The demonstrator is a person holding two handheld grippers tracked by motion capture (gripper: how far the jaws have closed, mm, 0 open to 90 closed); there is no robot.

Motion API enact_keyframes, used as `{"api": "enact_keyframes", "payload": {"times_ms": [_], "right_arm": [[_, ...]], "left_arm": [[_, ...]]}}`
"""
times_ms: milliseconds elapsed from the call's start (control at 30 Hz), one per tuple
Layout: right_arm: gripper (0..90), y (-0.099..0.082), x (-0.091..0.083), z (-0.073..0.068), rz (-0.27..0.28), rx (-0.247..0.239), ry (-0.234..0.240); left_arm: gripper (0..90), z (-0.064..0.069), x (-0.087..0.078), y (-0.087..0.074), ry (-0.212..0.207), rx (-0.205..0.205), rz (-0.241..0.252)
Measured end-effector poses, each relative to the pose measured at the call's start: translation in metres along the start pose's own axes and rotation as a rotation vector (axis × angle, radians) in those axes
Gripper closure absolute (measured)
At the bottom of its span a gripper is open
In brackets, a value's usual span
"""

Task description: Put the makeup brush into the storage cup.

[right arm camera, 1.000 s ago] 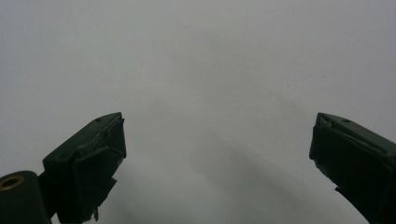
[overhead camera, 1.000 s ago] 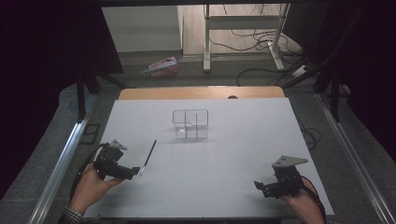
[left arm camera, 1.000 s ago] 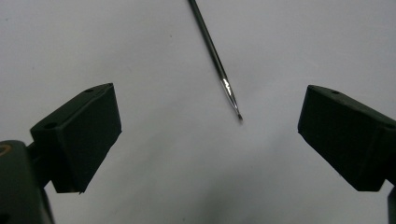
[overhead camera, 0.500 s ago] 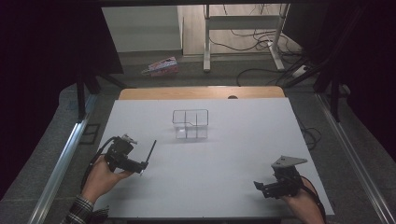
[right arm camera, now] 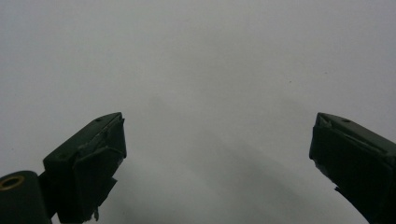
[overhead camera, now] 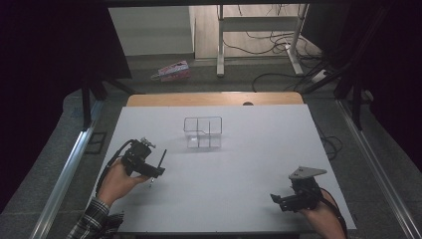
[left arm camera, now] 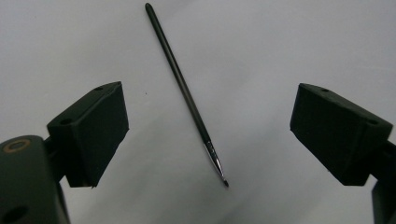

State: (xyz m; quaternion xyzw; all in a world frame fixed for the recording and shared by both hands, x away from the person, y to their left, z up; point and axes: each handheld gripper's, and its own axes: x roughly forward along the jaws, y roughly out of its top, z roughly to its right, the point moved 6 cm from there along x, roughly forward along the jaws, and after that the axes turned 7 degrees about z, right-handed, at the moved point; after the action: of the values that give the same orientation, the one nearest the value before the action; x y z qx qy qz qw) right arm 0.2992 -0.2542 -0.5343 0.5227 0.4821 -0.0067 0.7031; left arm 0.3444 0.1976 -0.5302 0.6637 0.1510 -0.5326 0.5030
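Our left gripper [left arm camera: 210, 135] hovers over the thin paintbrush [left arm camera: 187, 93] lying on the white table [overhead camera: 239, 169], jaws spread wide and just easing inward without touching it, while our right gripper [right arm camera: 217, 158] rests wide apart.

Brush [left arm camera: 187, 93] lies flat on the table [overhead camera: 259, 149] at its left side, between the left tool's [overhead camera: 155, 172] jaws, touching neither. Clear divided box [overhead camera: 202, 133] sits behind and to the right of it, near table centre. Right tool [overhead camera: 276, 200] is at the near right edge, well apart from both.
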Motion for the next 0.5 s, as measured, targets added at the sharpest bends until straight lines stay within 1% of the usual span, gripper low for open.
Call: {"api": "enact_keyframes", "payload": {"times_ms": [67,133,233,500], "right_arm": [[3.8,0.000,0.000,0.000,-0.003,0.000,0.000],[3.8,0.000,0.000,0.000,-0.003,0.000,0.000],[3.9,0.000,0.000,0.000,-0.004,0.000,0.001],[4.0,-0.001,0.001,-0.001,-0.010,-0.001,0.002]], "left_arm": [[12.9,-0.001,0.003,0.002,0.000,-0.006,-0.006],[14.2,-0.002,0.005,0.003,-0.003,-0.004,-0.019],[16.2,-0.003,0.008,0.006,-0.005,-0.015,-0.027],[19.8,-0.003,0.014,0.011,-0.007,-0.018,-0.052]]}}
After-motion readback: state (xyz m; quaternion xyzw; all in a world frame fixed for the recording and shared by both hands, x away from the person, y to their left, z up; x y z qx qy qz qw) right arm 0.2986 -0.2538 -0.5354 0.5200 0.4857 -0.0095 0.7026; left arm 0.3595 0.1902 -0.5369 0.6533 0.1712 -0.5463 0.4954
